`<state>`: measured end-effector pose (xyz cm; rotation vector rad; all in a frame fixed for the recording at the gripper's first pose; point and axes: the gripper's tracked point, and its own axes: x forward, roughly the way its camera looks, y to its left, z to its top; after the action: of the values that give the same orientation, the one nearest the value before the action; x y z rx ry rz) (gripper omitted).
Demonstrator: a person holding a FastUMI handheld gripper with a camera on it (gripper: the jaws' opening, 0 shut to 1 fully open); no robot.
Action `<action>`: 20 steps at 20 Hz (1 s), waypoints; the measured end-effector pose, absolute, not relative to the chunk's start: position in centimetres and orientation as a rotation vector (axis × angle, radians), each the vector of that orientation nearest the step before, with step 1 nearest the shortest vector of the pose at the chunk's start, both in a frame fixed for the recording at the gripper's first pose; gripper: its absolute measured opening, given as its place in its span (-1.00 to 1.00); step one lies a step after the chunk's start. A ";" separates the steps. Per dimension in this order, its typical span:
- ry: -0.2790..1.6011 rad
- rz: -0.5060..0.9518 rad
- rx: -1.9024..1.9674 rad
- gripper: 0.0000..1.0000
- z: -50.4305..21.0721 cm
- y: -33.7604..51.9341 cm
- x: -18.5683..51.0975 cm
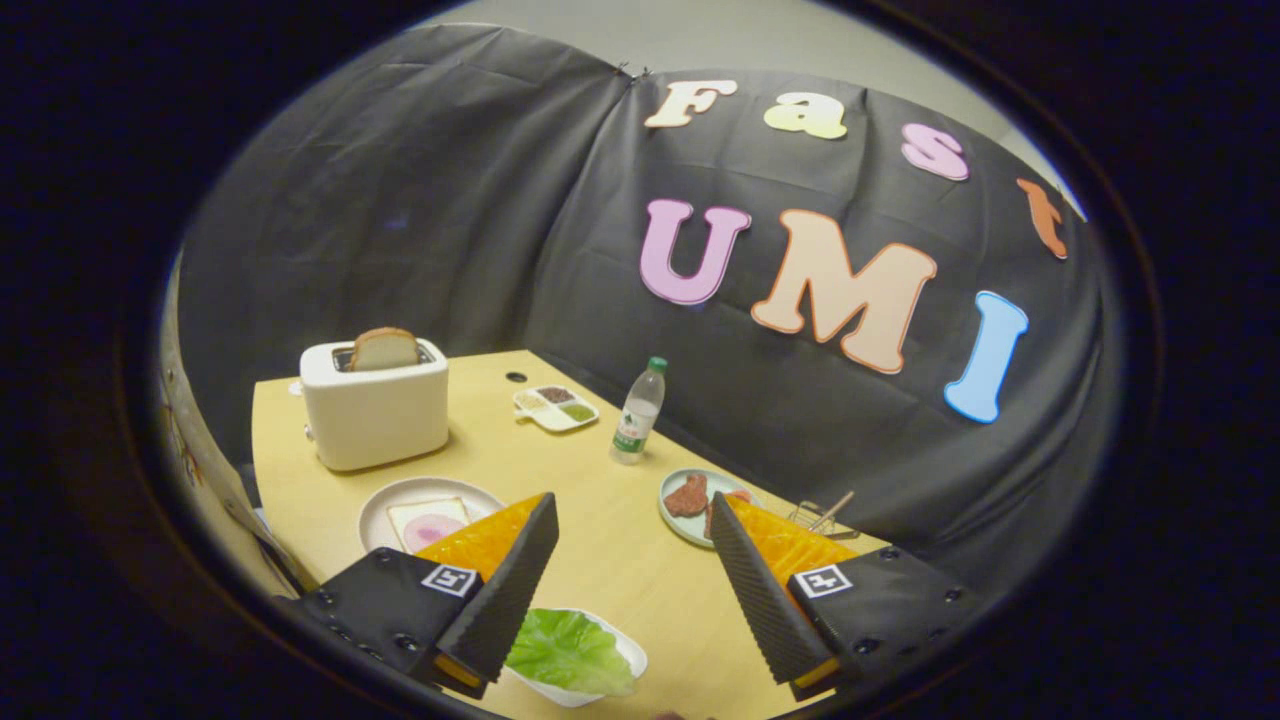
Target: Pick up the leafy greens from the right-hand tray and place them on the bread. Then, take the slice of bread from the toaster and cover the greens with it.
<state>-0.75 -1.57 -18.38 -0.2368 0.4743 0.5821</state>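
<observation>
Gripper [634,580] jaws spread wide, grasping nothing; the lettuce leaf [570,652] lies in its white tray [630,655] low between the jaws, hard by the left one, its long axis roughly crosswise, so the approach likely runs downward.

**No wording legible on the table**

A square black-and-white marker [449,579] is borne at the base of each finger of the gripper [632,497], whose fingers are held wide apart. Beyond them, a label is seen on the bottle [638,412]; its print cannot be made out.
</observation>
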 end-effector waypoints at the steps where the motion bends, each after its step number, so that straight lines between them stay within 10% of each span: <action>1: 0.492 0.594 -0.248 0.97 -19.2 -1.7 -0.9; 20: 0.815 0.756 -0.353 0.98 -32.3 -2.2 -5.8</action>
<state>-5.79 -2.23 -32.30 -0.3531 0.8150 0.7562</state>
